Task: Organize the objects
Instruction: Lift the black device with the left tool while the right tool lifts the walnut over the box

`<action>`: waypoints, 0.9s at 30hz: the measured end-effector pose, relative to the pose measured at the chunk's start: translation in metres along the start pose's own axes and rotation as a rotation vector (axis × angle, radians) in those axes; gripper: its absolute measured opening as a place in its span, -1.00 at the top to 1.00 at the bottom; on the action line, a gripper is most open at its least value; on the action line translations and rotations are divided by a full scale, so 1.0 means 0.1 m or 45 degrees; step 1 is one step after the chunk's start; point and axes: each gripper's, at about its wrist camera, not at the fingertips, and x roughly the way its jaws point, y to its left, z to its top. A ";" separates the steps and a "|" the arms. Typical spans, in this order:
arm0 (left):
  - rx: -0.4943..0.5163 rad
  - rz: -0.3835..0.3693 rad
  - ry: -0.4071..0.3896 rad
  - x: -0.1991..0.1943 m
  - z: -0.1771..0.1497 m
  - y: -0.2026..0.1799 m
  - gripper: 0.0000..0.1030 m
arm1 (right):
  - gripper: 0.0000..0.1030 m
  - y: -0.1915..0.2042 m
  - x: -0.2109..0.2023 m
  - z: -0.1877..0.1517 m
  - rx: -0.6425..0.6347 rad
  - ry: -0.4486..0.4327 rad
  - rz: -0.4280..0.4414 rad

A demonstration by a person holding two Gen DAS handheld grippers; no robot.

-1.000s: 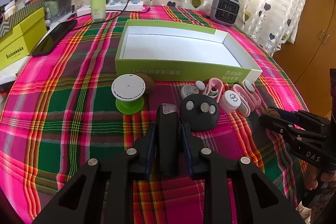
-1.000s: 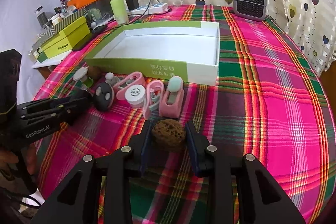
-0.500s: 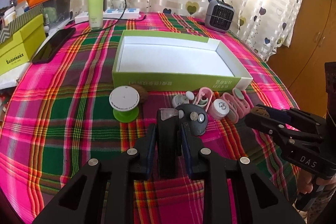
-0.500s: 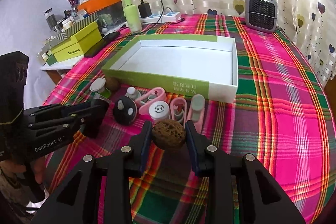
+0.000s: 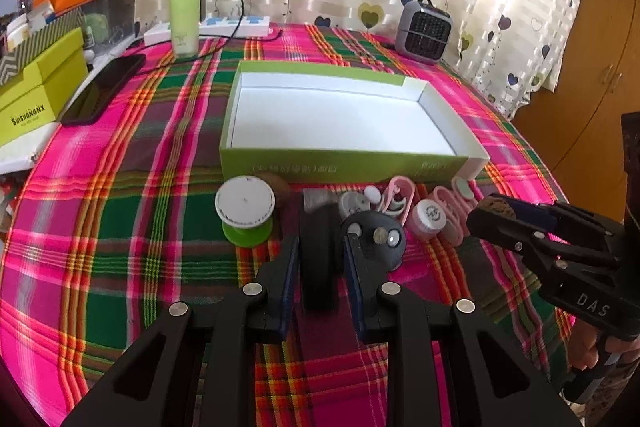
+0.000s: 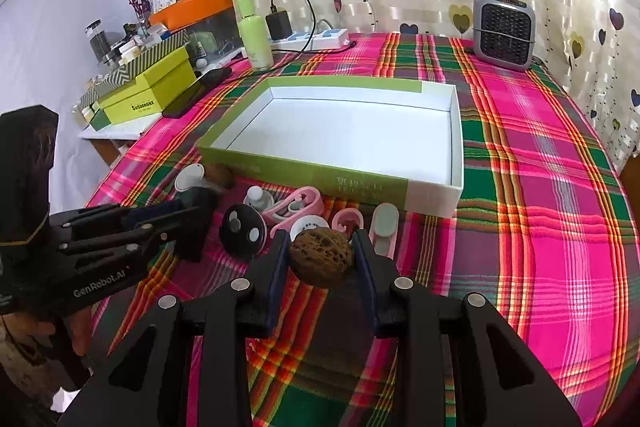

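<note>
In the left wrist view my left gripper (image 5: 318, 247) is shut on a black oblong piece (image 5: 318, 267) with a clear end, held just above the plaid cloth. My right gripper (image 6: 320, 255) is shut on a brown walnut (image 6: 320, 259), lifted in front of the row of small items. Each gripper shows in the other's view: the right gripper (image 5: 494, 209) at the right, the left gripper (image 6: 200, 213) at the left. The open green-and-white box (image 5: 344, 167) (image 6: 304, 175) lies empty behind the items.
Before the box lie a white disc on a green base (image 5: 245, 211), a second walnut (image 5: 282, 187), a black round piece (image 5: 376, 239), a white lid (image 5: 428, 219) and pink clips (image 6: 296, 207). Farther back stand a green bottle (image 5: 185, 15), a heater (image 5: 424, 31) and a phone (image 5: 104, 89).
Both grippers have drawn a little up and back from the row of items, each keeping its grip. The box and items look smaller and farther now.
</note>
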 end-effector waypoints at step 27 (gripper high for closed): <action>-0.019 0.036 0.018 0.21 -0.01 0.02 0.48 | 0.36 0.04 0.05 -0.03 -0.001 0.020 0.007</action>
